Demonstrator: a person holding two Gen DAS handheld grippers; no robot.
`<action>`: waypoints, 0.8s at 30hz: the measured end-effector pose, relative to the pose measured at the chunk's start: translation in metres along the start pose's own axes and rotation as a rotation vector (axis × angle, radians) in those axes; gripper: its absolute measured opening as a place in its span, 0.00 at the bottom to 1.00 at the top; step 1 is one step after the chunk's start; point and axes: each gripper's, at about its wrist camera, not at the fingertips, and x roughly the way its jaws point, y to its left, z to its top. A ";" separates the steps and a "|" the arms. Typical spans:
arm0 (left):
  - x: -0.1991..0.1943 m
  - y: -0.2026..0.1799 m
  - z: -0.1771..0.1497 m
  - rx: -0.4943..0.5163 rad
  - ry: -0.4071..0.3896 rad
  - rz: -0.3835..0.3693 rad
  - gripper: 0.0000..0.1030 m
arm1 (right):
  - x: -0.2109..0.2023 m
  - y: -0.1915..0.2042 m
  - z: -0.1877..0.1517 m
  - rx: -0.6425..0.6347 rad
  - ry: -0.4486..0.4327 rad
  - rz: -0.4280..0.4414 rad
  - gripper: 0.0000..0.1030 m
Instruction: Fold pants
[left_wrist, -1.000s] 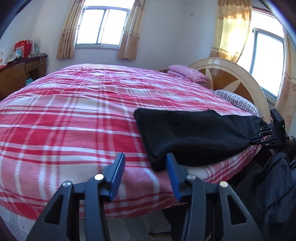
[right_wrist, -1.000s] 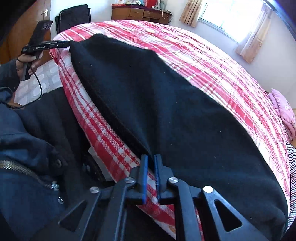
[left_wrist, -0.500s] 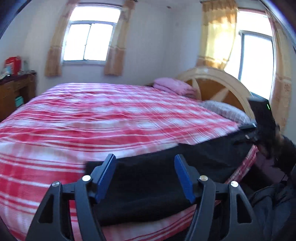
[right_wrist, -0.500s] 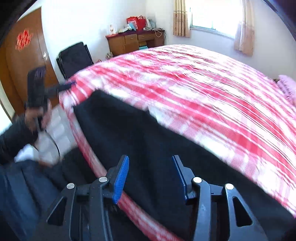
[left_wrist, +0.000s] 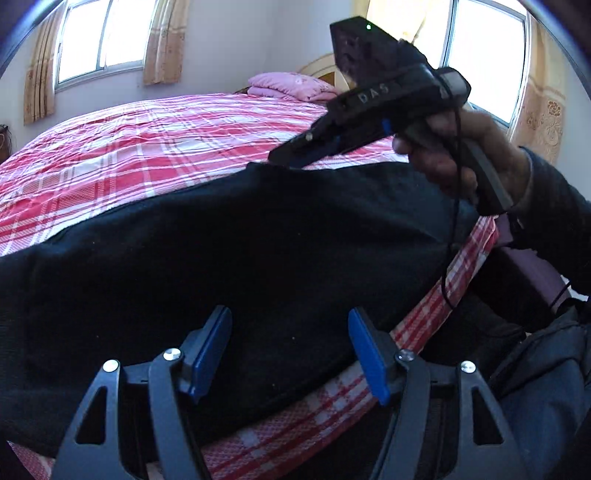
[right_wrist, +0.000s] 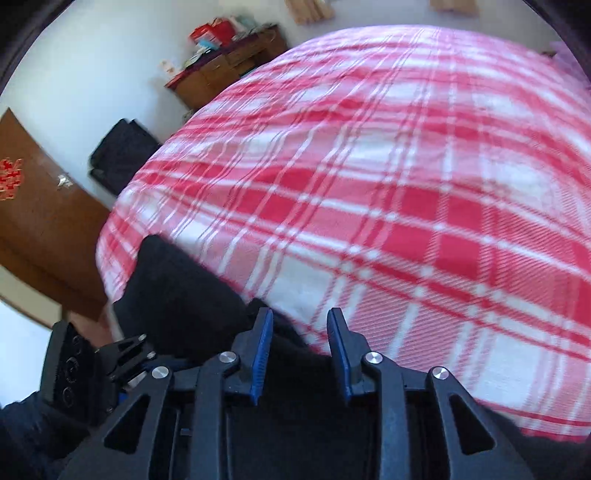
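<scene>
The black pants (left_wrist: 240, 251) lie along the near edge of the plaid bed (left_wrist: 155, 147). The left gripper (left_wrist: 290, 350) is spread above them, holding nothing. Only the left view shows the right gripper (left_wrist: 295, 157) from outside, over the pants' far edge. In its own blurred view, the right gripper (right_wrist: 300, 354) is parted; the pants (right_wrist: 177, 291) show only partly, with open bedspread (right_wrist: 388, 184) beyond.

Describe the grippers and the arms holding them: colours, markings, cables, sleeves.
Both grippers, left and right, have black skeletal frames, silver screws and blue finger pads. The right one's body reads "DAS", shows a green light and trails a black cable. The hand is bare, the sleeve dark.
</scene>
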 end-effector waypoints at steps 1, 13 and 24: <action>0.000 0.002 0.000 -0.010 -0.002 -0.011 0.66 | 0.004 0.003 -0.001 -0.008 0.015 0.008 0.27; 0.004 -0.013 -0.005 0.079 -0.017 0.027 0.70 | 0.004 0.006 0.001 0.002 -0.050 -0.044 0.05; -0.008 -0.028 0.030 0.089 -0.042 0.018 0.71 | -0.094 -0.032 -0.056 0.064 -0.213 -0.094 0.46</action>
